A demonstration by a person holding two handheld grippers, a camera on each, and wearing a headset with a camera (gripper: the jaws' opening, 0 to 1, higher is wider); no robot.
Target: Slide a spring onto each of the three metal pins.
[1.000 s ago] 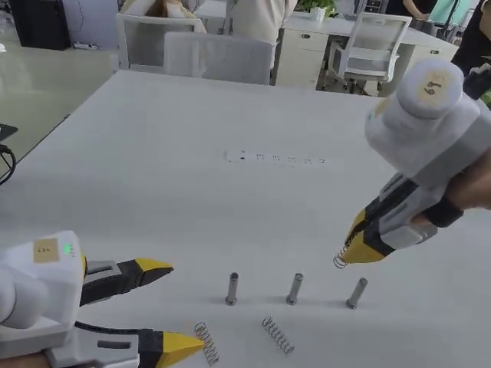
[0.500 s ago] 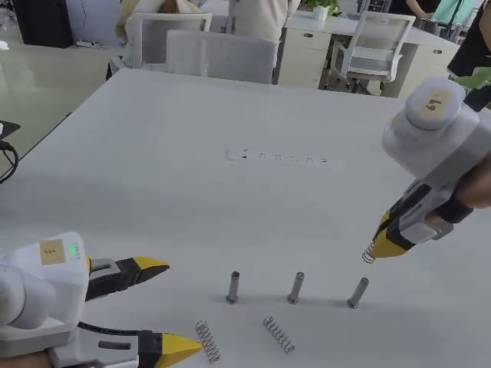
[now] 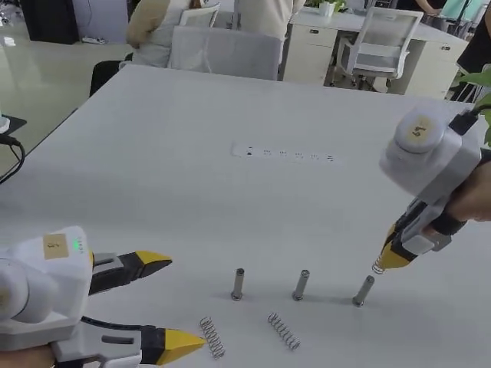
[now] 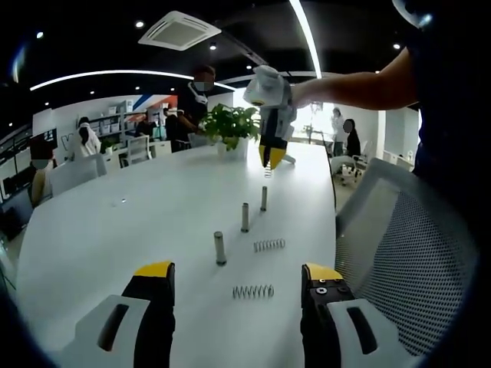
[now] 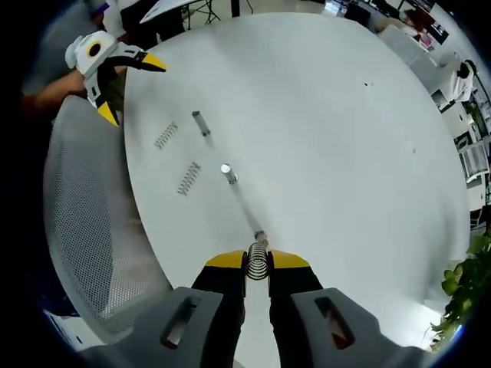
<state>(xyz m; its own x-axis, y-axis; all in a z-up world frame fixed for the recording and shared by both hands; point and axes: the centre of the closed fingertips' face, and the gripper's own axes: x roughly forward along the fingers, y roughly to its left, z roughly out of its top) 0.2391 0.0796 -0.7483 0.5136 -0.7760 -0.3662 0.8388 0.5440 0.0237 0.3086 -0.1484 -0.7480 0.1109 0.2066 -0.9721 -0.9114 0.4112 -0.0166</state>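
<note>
Three metal pins stand in a row near the table's front: left pin (image 3: 238,284), middle pin (image 3: 301,284), right pin (image 3: 363,290). My right gripper (image 3: 381,265) is shut on a spring (image 5: 257,261), holding it just above the top of the right pin (image 5: 247,208). Two loose springs (image 3: 212,336) (image 3: 283,330) lie flat in front of the pins. At the lower left my left gripper (image 3: 170,301) is open, its yellow tips apart beside the nearer spring (image 4: 253,291). The left gripper view also shows the pins (image 4: 219,248) and my right gripper (image 4: 270,159) over the far one.
The white table (image 3: 230,199) carries a flush power strip (image 3: 282,153) at its middle. Grey office chairs (image 3: 224,52) stand past the far edge, with people and a plant (image 4: 230,124) beyond. A mesh chair (image 5: 84,222) sits close at the near edge.
My right gripper has carried the spring right and downward, from left of the right pin to just above its top. The head camera has shifted slightly. My left gripper stays put.
</note>
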